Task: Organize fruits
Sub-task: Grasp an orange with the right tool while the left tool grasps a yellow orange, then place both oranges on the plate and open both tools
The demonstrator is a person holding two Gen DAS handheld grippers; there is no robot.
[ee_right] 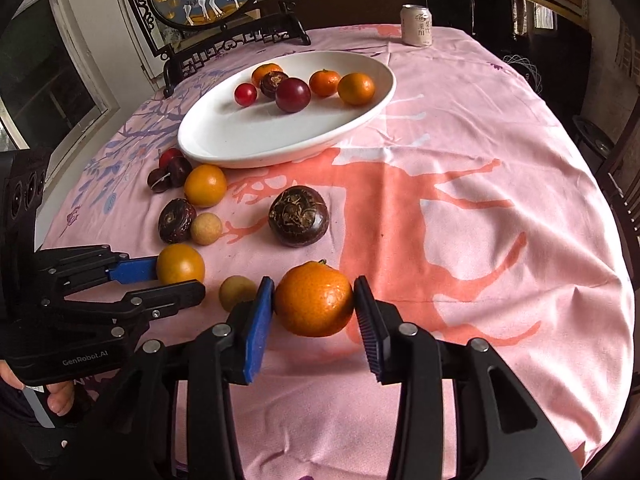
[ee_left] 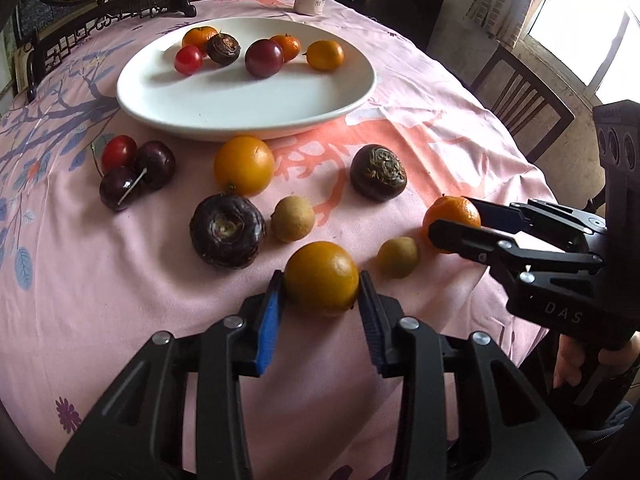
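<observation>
- My left gripper (ee_left: 322, 294) has its jaws on either side of a smooth yellow-orange fruit (ee_left: 321, 277), both pads touching its sides; it looks pinched, sitting on or just above the bench (ee_left: 120, 280).
- My right gripper (ee_right: 314, 306) has its jaws pressed against a mandarin (ee_right: 314, 300) in the same way, low over the pink cloth.
- The white plate (ee_left: 248, 108) already holds six fruits at its far side, so I judge the sorting partly done.
- Loose on the cloth remain three cherries (ee_left: 134, 174), another orange fruit (ee_left: 244, 165), two dark water chestnuts (ee_left: 227, 231) and two small tan longans (ee_left: 293, 218).
- I judge these two held fruits go to the plate next.
</observation>
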